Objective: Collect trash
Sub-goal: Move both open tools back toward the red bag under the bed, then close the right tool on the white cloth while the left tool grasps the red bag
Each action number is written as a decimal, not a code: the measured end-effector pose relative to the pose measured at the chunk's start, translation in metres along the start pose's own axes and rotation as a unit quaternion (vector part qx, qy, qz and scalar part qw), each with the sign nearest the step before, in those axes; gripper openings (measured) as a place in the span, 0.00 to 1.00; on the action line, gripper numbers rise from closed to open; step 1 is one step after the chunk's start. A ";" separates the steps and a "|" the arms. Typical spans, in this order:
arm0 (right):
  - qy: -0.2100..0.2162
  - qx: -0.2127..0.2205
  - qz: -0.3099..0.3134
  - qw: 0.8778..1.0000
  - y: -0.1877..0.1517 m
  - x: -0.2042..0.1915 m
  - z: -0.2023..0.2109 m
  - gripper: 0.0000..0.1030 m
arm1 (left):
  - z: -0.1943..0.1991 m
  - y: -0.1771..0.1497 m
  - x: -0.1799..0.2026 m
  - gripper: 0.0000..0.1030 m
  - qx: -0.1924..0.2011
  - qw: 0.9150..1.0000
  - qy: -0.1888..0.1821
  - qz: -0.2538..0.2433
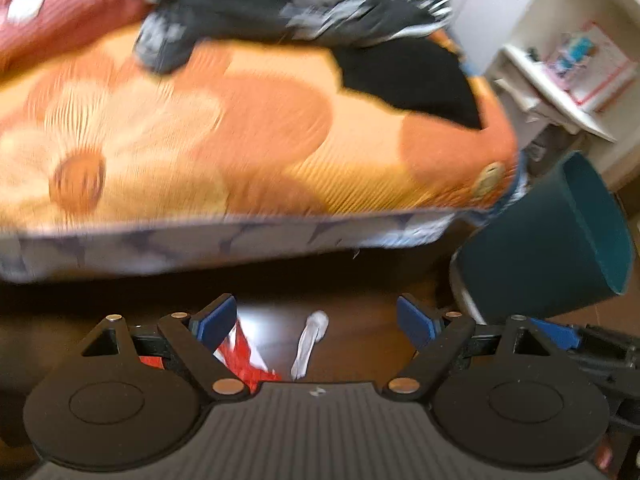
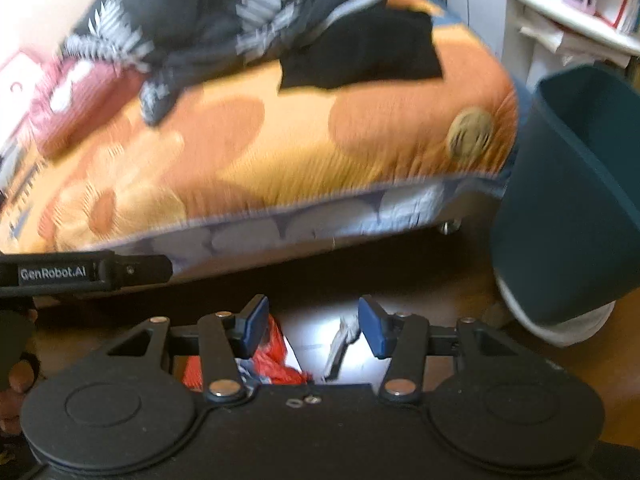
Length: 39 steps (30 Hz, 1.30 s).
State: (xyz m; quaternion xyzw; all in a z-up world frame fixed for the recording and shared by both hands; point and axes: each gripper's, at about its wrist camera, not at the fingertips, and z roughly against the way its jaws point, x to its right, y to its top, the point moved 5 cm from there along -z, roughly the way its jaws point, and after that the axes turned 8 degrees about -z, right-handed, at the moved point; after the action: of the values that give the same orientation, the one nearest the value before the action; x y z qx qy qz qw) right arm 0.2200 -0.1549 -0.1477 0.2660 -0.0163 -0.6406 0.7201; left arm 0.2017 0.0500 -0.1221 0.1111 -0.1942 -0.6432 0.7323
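Observation:
A red and white crumpled wrapper lies on the dark floor under my open left gripper, beside a twisted white paper scrap. Both also show in the right wrist view, the wrapper near the left finger and the white scrap near the right finger of my open right gripper. Neither gripper holds anything. A dark teal bin stands to the right, also seen in the right wrist view. All frames are motion-blurred.
A bed with an orange flowered cover fills the view ahead, with black patterned clothing piled on it. A white shelf unit stands at the right behind the bin. The left gripper's body shows at the left.

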 end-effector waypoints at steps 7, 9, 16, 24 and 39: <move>-0.010 -0.057 -0.004 0.998 -0.016 0.007 -0.085 0.48 | -0.079 -0.030 -0.029 0.85 -0.066 0.997 0.016 0.027; -0.016 -0.074 -0.016 0.997 -0.018 0.011 -0.108 0.48 | -0.101 -0.038 -0.036 0.85 -0.086 0.995 0.030 0.036; -0.018 -0.139 -0.052 0.989 -0.028 0.029 -0.186 0.48 | -0.174 -0.072 -0.061 0.85 -0.163 0.979 0.049 0.110; -0.026 -0.193 -0.102 0.975 -0.040 0.049 -0.264 0.48 | -0.255 -0.114 -0.079 0.85 -0.259 0.950 0.030 0.171; -0.058 -0.249 -0.145 0.956 -0.067 0.084 -0.364 0.47 | -0.347 -0.142 -0.077 0.85 -0.310 0.940 0.042 0.139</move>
State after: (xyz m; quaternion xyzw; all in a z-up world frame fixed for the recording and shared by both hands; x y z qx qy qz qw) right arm 0.3065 -0.1040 -0.5143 0.0404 0.1407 -0.7363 0.6606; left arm 0.2146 0.0745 -0.5035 -0.1228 0.0320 -0.5582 0.8200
